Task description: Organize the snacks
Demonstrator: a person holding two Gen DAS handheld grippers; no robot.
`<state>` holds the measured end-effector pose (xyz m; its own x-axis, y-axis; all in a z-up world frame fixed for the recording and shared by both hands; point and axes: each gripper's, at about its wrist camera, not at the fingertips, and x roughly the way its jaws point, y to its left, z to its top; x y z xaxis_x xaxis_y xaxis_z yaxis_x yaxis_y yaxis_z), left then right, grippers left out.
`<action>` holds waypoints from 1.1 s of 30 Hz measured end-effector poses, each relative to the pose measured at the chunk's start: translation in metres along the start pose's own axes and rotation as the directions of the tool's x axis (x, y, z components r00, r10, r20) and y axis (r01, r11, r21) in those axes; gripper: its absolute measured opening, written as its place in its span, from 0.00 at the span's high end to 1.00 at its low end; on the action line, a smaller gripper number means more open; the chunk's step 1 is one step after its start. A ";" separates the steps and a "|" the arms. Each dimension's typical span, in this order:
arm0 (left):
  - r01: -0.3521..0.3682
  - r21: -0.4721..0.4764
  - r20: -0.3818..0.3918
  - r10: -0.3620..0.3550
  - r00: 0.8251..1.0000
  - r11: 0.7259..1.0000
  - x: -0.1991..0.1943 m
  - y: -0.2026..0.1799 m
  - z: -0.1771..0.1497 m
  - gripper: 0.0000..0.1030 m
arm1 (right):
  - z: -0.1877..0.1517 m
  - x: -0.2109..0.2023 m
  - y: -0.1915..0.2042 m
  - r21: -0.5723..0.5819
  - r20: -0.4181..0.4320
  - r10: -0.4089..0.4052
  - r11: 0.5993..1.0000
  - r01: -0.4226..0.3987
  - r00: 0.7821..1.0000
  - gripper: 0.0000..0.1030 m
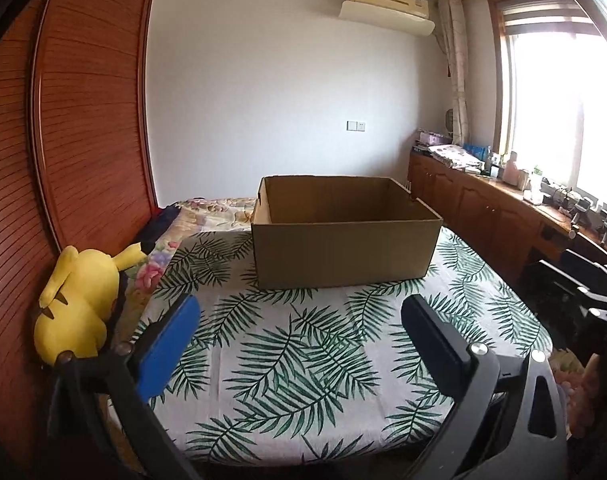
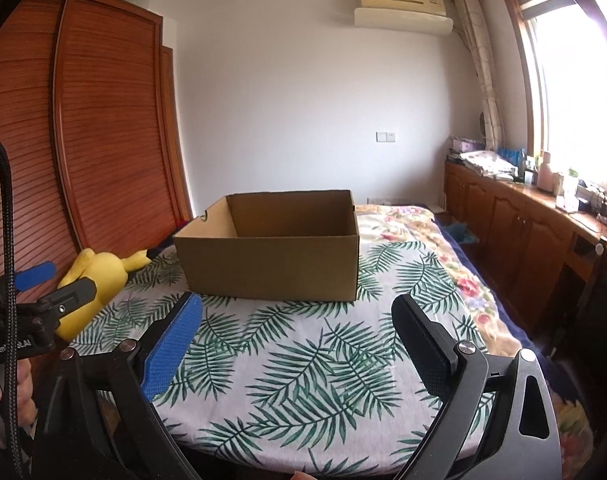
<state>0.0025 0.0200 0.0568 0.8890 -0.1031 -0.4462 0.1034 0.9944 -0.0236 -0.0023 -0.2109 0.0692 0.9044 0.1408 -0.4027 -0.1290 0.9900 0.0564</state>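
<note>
An open brown cardboard box stands on a leaf-print cloth spread over a bed. No snacks show in either view, and the box floor is hidden behind its near wall. My left gripper is open, nothing between its blue and black fingers, short of the box. My right gripper is open too, also empty, facing the box's near wall. In the right wrist view the left gripper appears at the far left, held by a hand.
A yellow plush toy lies at the cloth's left edge against a wooden slatted wardrobe. A floral bedspread extends right of the box. Low wooden cabinets with cluttered tops run under the window on the right.
</note>
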 end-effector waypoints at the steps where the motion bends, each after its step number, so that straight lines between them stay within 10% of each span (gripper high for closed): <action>1: -0.007 0.001 -0.002 0.007 1.000 1.000 0.001 0.000 -0.002 0.01 | -0.001 0.000 0.001 0.001 -0.001 -0.002 1.000 0.002 1.000 0.06; 33: -0.025 0.009 -0.019 0.025 1.000 1.000 0.005 0.005 -0.008 0.01 | -0.011 0.007 -0.001 0.002 -0.012 -0.001 1.000 0.001 1.000 0.06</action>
<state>0.0037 0.0244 0.0477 0.8827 -0.0774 -0.4635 0.0853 0.9963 -0.0040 0.0000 -0.2105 0.0559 0.8998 0.1394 -0.4135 -0.1271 0.9902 0.0574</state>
